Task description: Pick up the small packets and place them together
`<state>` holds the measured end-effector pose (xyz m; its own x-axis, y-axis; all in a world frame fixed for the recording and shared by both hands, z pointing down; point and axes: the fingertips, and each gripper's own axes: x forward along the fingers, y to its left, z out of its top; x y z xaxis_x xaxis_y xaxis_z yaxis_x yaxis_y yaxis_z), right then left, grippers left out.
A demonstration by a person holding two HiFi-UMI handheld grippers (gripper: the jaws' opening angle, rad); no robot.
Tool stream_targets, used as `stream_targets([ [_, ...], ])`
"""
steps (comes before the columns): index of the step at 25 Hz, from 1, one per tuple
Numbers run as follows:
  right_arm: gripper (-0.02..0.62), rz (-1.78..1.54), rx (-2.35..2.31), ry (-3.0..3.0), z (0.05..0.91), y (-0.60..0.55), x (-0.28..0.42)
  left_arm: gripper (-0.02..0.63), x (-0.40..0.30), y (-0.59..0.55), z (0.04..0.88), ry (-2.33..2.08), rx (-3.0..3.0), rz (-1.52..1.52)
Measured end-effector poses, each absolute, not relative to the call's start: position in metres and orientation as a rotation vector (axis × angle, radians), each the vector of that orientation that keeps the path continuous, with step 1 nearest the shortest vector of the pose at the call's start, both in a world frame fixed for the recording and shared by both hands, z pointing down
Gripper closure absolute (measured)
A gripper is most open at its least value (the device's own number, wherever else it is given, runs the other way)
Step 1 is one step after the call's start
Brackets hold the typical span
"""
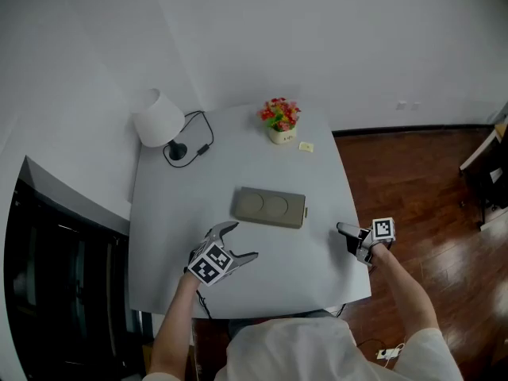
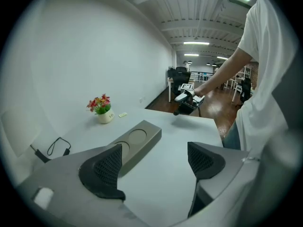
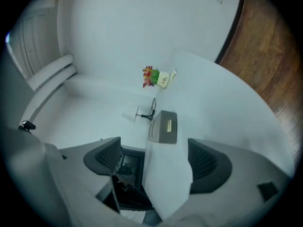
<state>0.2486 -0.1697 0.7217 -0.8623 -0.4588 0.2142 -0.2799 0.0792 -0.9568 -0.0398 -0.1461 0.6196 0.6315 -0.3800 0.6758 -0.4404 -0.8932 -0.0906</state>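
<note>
One small packet (image 1: 306, 146), pale yellow, lies flat on the surface (image 1: 175, 228) on the far side of the grey block (image 1: 269, 207), well apart from it and just beside the flower pot (image 1: 280, 121). The block, with two round hollows in its top, sits near the middle of the surface. Also beyond it, towards the far left corner, are a white lamp (image 1: 159, 119) and its looped black cable (image 1: 198, 137).

The left gripper (image 1: 243, 240) is held on the near side of the block, close to its left end. Its jaws stand wide apart with only bare surface between them, and nothing touches either pad. The right gripper (image 1: 347, 236) is near the block's right end, close to the surface's right edge. Its jaws are spread wide too and hold nothing.

The left gripper view looks low across the surface. It shows the block's hollows, the packet (image 2: 122, 114) as a small sliver beside the pot, and the right gripper (image 2: 187, 102) over the far edge. The lamp is cut off there, though its cable shows. The right gripper view is turned on its side. It shows the block's end face and the lamp beyond, but the packet is only a pale fleck against the pot, too small to make out. The head view alone shows both grippers and the packet together.
</note>
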Motion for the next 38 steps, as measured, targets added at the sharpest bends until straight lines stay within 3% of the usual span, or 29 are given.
stream_targets([
  [8, 0.155, -1.931, -0.717, 2.056, 0.740, -0.217, 0.201, 0.198, -0.017, -0.132, 0.569, -0.830, 2.780, 0.729],
  [10, 0.242, -1.921, -0.707, 2.004, 0.742, -0.230, 0.192, 0.202, -0.016, -0.130, 0.561, -0.865, 2.776, 0.654],
  [21, 0.244, -1.958, -0.843, 1.947, 0.776, -0.263, 0.167, 0.204, -0.033, -0.136, 0.520, -1.104, 2.704, 0.285],
  [23, 0.246, -1.954, -0.876, 1.912, 0.782, -0.266, 0.167, 0.204, -0.034, -0.135, 0.521, -1.109, 2.681, 0.266],
  [24, 0.301, -1.954, -0.874, 1.903, 0.784, -0.266, 0.165, 0.204, -0.033, -0.133, 0.523, -1.109, 2.677, 0.271],
  [27, 0.311, -1.966, -0.848, 1.900, 0.785, -0.264, 0.153, 0.204, -0.033, -0.129, 0.529, -1.105, 2.682, 0.312],
  [29, 0.371, -1.964, -0.858, 1.919, 0.786, -0.264, 0.150, 0.206, -0.032, -0.128, 0.531, -1.101, 2.681, 0.321],
  [38, 0.419, -1.891, -0.853, 1.992, 0.779, -0.265, 0.151, 0.204, -0.031, -0.122, 0.542, -1.067, 2.661, 0.338],
])
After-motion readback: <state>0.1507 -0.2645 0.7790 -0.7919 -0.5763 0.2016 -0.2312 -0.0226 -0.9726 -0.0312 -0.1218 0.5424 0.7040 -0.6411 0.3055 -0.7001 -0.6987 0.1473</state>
